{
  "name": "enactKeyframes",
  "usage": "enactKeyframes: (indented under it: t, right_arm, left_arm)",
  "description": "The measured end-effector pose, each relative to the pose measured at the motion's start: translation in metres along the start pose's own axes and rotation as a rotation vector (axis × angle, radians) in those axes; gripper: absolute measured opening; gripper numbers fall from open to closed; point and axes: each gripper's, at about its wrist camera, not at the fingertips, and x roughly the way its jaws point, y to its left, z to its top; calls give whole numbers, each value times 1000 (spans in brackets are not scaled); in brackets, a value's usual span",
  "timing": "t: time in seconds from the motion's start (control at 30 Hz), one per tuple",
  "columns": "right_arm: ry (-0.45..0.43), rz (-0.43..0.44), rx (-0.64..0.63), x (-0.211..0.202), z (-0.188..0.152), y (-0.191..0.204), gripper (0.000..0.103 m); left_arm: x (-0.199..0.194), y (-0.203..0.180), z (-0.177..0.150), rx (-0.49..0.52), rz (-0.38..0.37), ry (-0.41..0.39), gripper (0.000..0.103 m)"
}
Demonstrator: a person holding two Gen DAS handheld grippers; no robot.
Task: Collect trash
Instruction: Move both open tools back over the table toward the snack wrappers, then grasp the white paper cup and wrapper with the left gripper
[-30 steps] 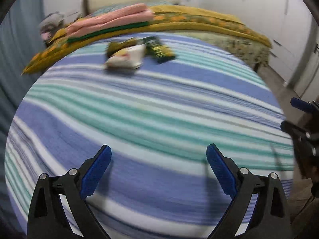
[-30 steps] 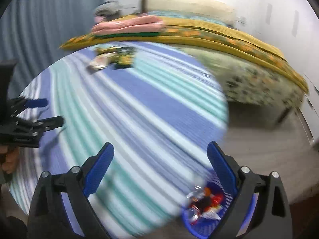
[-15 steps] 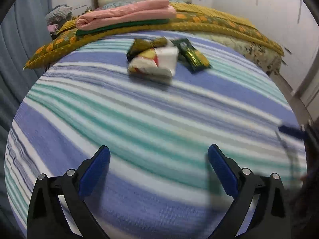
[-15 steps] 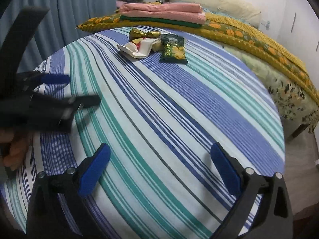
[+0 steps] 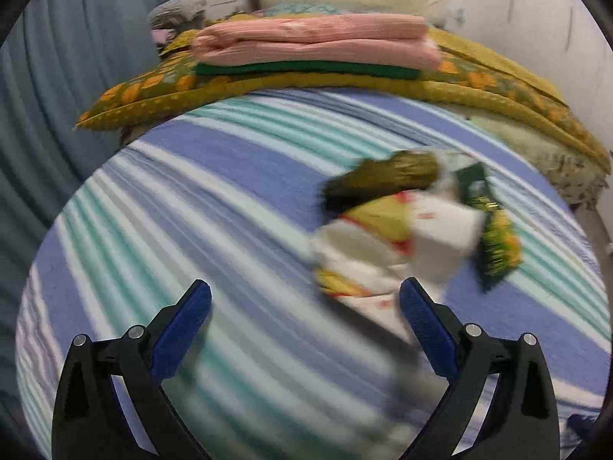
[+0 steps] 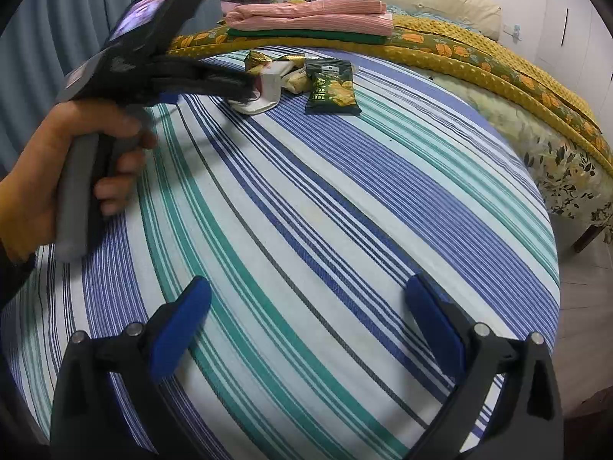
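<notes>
A: What step is it?

B: Reaching for the trash [image 6: 295, 76], a little heap on the striped bed cover [image 6: 306, 211], near the folded blankets [image 6: 310, 15].

A: The grippers?

B: The left gripper [image 5: 304, 306] is wide open, almost at the white wrapper [image 5: 402, 245]. The right gripper [image 6: 306, 310] is open and empty, far back.

A: Next?

B: Probably slide over the crinkly wrapper, then squeeze.

Snack wrappers [image 6: 295, 76] lie clustered flat on the striped bedsheet [image 6: 345, 230].
</notes>
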Motion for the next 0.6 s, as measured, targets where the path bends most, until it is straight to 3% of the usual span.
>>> enactKeyframes:
  t: [0.17, 0.3, 0.47, 0.6]
  right_arm:
    - [0, -1, 1, 0, 0, 0, 98]
    - [0, -1, 2, 0, 0, 0, 98]
    - [0, -1, 2, 0, 0, 0, 98]
    - [0, -1, 2, 0, 0, 0, 98]
  left_arm:
    - [-2, 62, -7, -21, 84, 9, 97]
    - [-17, 91, -13, -35, 39, -20, 97]
    - [-33, 61, -21, 84, -119, -60, 97]
    - [-37, 21, -18, 218, -168, -130, 97]
